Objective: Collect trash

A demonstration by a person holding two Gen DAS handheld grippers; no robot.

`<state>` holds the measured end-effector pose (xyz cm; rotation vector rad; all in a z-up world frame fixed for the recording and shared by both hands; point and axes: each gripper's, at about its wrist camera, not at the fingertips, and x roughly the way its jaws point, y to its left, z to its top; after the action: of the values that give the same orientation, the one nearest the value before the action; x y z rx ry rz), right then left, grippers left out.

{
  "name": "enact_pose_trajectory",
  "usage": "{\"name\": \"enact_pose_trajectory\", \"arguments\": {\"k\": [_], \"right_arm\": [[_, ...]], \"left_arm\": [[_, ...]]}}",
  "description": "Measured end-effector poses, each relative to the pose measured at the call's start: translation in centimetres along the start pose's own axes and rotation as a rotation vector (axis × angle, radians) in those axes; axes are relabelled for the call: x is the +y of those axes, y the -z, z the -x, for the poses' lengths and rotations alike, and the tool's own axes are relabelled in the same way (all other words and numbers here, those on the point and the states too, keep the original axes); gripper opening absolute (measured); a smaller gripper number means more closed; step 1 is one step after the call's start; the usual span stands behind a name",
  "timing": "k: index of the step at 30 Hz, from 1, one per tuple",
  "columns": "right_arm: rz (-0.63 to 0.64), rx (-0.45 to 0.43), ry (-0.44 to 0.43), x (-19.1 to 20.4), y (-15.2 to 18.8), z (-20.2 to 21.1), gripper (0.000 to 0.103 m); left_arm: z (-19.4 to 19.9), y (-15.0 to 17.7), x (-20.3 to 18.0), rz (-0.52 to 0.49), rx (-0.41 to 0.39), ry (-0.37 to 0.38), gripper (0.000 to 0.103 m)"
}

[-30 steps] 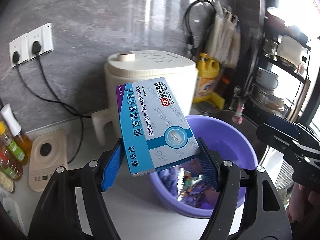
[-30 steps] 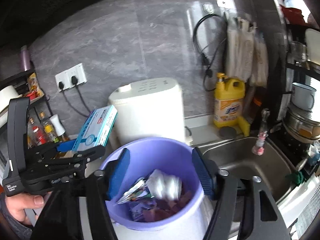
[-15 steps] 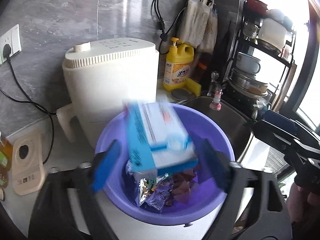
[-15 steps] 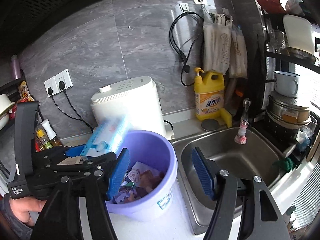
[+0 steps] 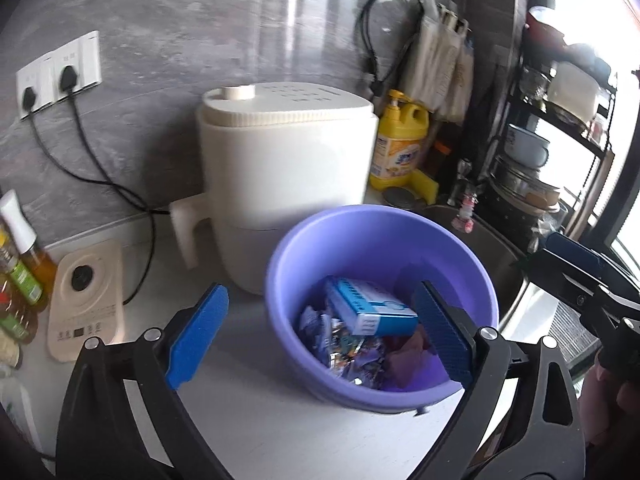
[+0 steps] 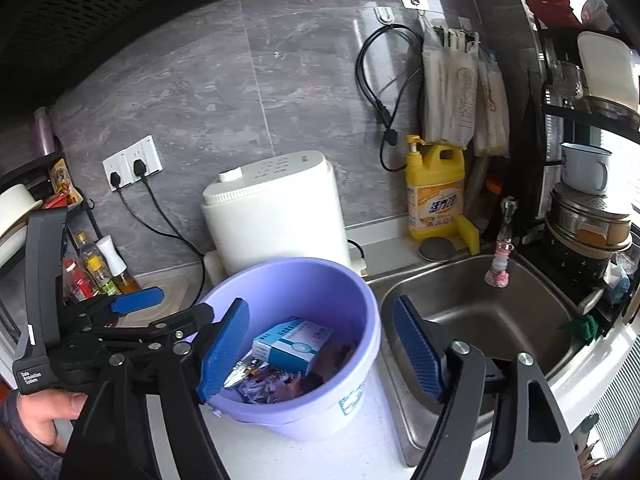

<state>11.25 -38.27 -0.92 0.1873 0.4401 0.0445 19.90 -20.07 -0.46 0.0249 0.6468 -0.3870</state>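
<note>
With both claws, left [image 5: 318, 336] and right [image 6: 320, 350], just opened wide and empty, could bump bucket [image 5: 472, 264], spilling box [image 5: 370, 312].

The bucket [image 5: 384, 236] is lilac; the box [image 5: 370, 312] inside it is blue and white. Behind the bucket, the appliance [image 5: 288, 160] is cream, the detergent jug [image 5: 402, 136] yellow, the wall [image 6: 208, 92] grey marbled.

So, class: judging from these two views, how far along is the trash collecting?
Done: the blue box lies in the purple bin on top of the wrappers. In hand: nothing; the left gripper has just been opening and stands open and empty, as does the right gripper. Left: no loose trash shows on the counter in either view.
</note>
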Motion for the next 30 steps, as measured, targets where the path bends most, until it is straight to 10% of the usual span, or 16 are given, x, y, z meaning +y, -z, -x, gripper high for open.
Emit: {"name": "enact_pose_trajectory", "arguments": {"k": [30], "right_arm": [[0.137,-0.018,-0.261,10.2,-1.7,-2.1,0.095]], "left_arm": [[9.4,2.6,10.6,0.198,-0.125,-0.281,0.097]]}}
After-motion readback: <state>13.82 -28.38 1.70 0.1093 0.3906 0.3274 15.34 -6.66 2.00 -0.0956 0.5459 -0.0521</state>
